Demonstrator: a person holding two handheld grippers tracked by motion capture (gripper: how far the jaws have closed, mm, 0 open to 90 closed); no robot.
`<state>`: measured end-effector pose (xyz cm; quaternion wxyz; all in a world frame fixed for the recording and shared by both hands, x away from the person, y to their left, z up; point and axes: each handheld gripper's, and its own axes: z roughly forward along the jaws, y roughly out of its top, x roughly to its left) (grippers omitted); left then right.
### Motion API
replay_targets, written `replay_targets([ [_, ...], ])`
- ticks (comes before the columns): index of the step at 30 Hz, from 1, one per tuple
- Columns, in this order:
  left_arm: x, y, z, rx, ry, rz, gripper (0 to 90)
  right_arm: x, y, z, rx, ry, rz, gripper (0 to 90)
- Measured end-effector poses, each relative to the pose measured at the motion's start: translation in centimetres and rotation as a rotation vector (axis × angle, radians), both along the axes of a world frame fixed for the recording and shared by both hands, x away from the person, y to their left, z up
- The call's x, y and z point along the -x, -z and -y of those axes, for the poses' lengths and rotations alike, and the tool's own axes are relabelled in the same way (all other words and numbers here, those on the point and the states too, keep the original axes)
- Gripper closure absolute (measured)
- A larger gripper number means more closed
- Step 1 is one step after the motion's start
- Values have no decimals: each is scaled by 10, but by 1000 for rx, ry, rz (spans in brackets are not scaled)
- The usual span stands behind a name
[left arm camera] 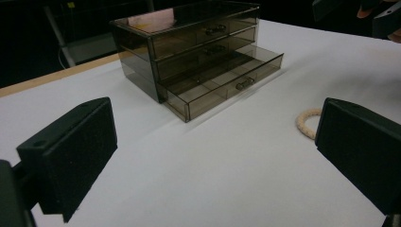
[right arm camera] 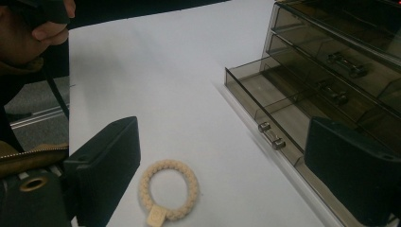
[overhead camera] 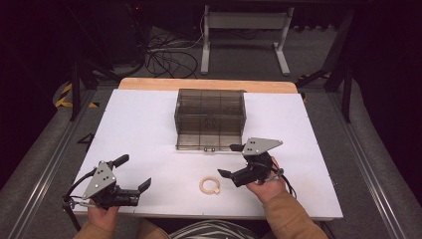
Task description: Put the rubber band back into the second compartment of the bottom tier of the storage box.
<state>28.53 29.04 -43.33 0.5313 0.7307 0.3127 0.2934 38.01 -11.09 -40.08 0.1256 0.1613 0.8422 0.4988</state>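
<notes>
Nearest the person, the left gripper (overhead camera: 133, 173) hangs low over the front left of the white table top (overhead camera: 144, 124), jaws spread wide with nothing between them. The right gripper (overhead camera: 230, 160) is held a little farther in on the right side, its jaws also wide apart and empty. Between the two, nearer the right one, a cream braided hair tie with a small square tag (right arm camera: 168, 189) lies flat on the table, just in front of the right gripper's jaws and touching neither. Behind it stands a smoky transparent plastic three-drawer organiser (overhead camera: 210, 112), its bottom drawer (right arm camera: 265, 106) pulled out toward the person, the upper two shut. Beyond the table's wooden far edge, cables (overhead camera: 166, 57) lie on the floor.
</notes>
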Motion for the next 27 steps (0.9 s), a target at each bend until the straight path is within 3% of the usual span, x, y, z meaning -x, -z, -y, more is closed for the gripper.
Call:
replay_targets([
  [11,-1,0,0,-1,2,-4,5,-8,-1,-19,16,-30,-4,132],
  [20,-1,0,-1,-1,2,-5,5,-15,3,-30,29,-39,-45,170],
  [27,-1,0,-1,-1,2,-3,5,-15,8,-37,120,-41,-41,257],
])
